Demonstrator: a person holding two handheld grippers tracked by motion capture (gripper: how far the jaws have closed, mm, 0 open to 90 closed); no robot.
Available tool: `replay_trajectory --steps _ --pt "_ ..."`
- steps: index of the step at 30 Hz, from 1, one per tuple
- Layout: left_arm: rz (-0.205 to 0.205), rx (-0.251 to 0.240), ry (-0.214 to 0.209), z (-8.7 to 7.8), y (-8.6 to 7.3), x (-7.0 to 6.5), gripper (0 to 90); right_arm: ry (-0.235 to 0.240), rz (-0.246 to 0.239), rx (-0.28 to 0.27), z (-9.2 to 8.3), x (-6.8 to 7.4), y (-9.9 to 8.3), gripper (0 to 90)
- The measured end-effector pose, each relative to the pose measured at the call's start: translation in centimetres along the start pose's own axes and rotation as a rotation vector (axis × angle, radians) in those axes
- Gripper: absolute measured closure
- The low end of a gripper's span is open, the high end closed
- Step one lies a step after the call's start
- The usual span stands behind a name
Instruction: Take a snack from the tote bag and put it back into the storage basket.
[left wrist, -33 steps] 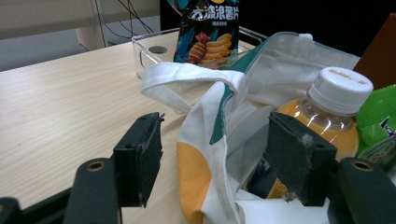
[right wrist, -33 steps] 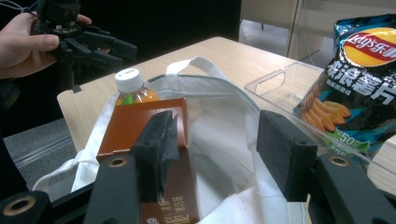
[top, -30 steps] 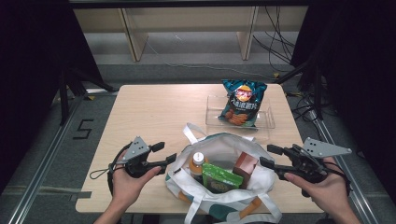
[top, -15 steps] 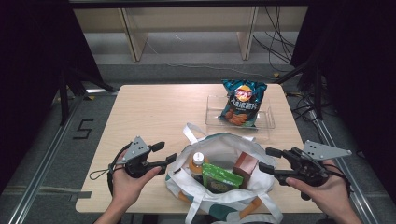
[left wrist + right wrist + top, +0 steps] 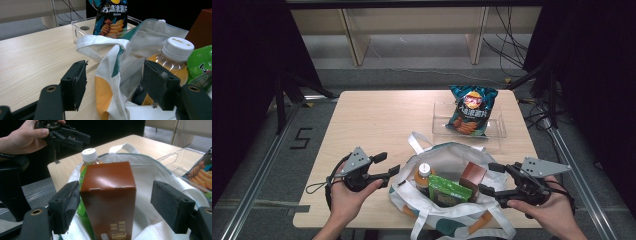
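**Tote bag and contents, two grippers at its rim**

While both hands rest at the near edge of the table (image 5: 377,120), items are listed from left to right as the high view shows them.

1. Left gripper (image 5: 385,166): held level, pointing right toward the bag. Fingers (image 5: 75,83) wide apart; the left gripper view shows the bag's cloth rim standing between them, the pads not pressing on it.
2. Tote bag (image 5: 447,155): white cloth with teal and orange patches, mouth open, at the near middle of the table. One white handle (image 5: 416,144) lies over the far rim.
3. Bottle (image 5: 424,176): white cap, amber drink, upright inside the bag at its left side.
4. Green packet (image 5: 449,191): inside the bag, just right of the bottle, toward the near side.
5. Brown carton (image 5: 473,175): upright inside the bag at its right side.
6. Right gripper (image 5: 490,178): pointing left into the bag. Fingers (image 5: 65,206) have just been opening and stand wide; the carton stands between them, close by one pad and clear of the other.
7. Clear tray (image 5: 439,124): far right of the table, well apart from the bag.
8. Chip bag (image 5: 471,109): teal, leaning upright in the tray.
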State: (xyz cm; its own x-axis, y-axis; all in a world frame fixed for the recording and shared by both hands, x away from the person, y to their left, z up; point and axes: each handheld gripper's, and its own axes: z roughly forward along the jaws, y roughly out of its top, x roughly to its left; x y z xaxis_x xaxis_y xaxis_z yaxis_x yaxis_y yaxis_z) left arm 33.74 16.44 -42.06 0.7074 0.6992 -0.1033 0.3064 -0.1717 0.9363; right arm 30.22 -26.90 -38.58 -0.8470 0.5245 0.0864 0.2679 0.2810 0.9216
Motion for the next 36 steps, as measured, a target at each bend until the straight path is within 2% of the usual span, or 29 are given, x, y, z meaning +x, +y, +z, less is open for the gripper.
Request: replay_trajectory --steps 1,2,3,4,6,7,8,9,10,12,14,15,16,17,18,20,21,22,25,27,28,30,31,32,34,35,36 --pt "-0.013 0.003 0.007 0.0 0.0 -0.1 35.5 -0.01 0.017 -0.009 0.2 0.1 0.0 23.6" --pt "-0.002 0.005 0.006 0.0 0.0 0.0 35.5 0.01 0.0 0.008 0.1 0.0 0.1 23.5" --pt "0.0 0.006 0.004 0.0 0.0 0.0 35.4 0.016 0.039 0.0 0.1 0.3 0.1 23.4" --pt "0.001 0.007 0.004 0.0 0.0 0.0 35.5 0.018 0.012 -0.009 0.1 0.1 0.2 23.5" --pt "-0.001 0.008 0.005 0.0 -0.1 0.0 35.5 0.009 -0.001 -0.008 0.2 0.1 0.2 23.4" --pt "-0.001 0.008 0.005 0.0 -0.1 0.0 35.5 0.021 0.006 0.007 0.2 0.2 0.1 23.2" --pt "-0.001 0.008 0.005 0.0 -0.1 0.0 35.5 0.003 0.0 0.008 0.3 0.3 0.1 23.1" --pt "0.0 0.007 0.005 0.0 -0.1 0.0 35.5 0.027 -0.001 0.013 0.5 0.3 0.0 23.1" --pt "0.002 0.005 0.002 -0.1 -0.1 0.0 35.4 0.008 0.023 0.007 0.7 0.5 -0.2 23.0" --pt "0.003 0.003 0.0 -0.1 -0.1 0.0 35.4 0.0 -0.015 0.027 1.0 0.3 -0.3 22.1" --pt "0.0 0.007 0.006 -0.2 -0.1 0.0 35.4 0.004 -0.007 0.045 1.2 0.4 -0.4 22.1" --pt "-0.011 0.005 0.007 -0.2 -0.1 0.0 35.4 0.026 -0.011 0.033 1.5 0.2 -0.5 22.3" --pt "-0.009 0.007 0.011 -0.2 -0.1 0.0 35.4 0.008 -0.011 0.034 1.6 0.3 -0.5 22.3" --pt "-0.003 0.006 0.007 -0.2 -0.1 0.1 35.4 0.018 -0.007 0.04 1.7 0.3 -0.5 22.4" --pt "-0.002 0.007 0.007 -0.2 -0.1 0.1 35.4 0.018 -0.001 0.046 1.8 0.3 -0.4 23.1" --pt "0.0 0.011 0.008 -0.2 -0.1 0.1 35.4 0.02 -0.026 0.033 2.1 0.2 -0.5 25.7" --pt "0.003 0.01 0.006 -0.1 -0.1 0.1 35.4 0.005 -0.009 0.029 2.2 0.3 -0.5 27.2" --pt "0.004 0.012 0.006 -0.1 -0.1 0.1 35.4 0.022 -0.016 0.035 2.3 0.2 -0.5 28.4" --pt "0.004 0.012 0.005 -0.1 -0.2 0.1 35.4 0.01 0.012 0.032 2.6 0.4 -0.6 34.3" --pt "0.003 0.014 0.006 -0.1 -0.2 0.1 35.4 -0.002 -0.005 0.013 2.8 0.2 -0.7 35.4" --pt "0.001 0.014 0.005 -0.1 -0.2 0.1 35.4 0.004 0.002 0.019 2.8 0.3 -0.6 36.0" --pt "0.005 0.013 0.005 -0.1 -0.2 0.1 35.4 0.013 -0.016 0.03 2.7 0.2 -0.5 37.5" --pt "-0.013 0.011 0.01 -0.1 -0.2 0.0 35.4 0.0 -0.037 0.036 2.7 0.2 -0.5 38.0" --pt "0.001 0.009 0.005 -0.1 -0.2 0.1 35.4 0.002 -0.017 0.036 2.6 0.3 -0.4 38.2" --pt "0.002 0.013 0.007 -0.2 -0.2 0.1 35.4 -0.009 -0.039 0.03 2.6 0.2 -0.4 38.5" --pt "-0.002 0.013 0.005 -0.1 -0.2 0.1 35.4 0.005 -0.006 0.025 2.6 0.3 -0.5 38.7" --pt "-0.014 0.013 0.009 -0.1 -0.3 0.0 35.4 -0.01 -0.018 0.033 2.5 0.2 -0.4 38.8"
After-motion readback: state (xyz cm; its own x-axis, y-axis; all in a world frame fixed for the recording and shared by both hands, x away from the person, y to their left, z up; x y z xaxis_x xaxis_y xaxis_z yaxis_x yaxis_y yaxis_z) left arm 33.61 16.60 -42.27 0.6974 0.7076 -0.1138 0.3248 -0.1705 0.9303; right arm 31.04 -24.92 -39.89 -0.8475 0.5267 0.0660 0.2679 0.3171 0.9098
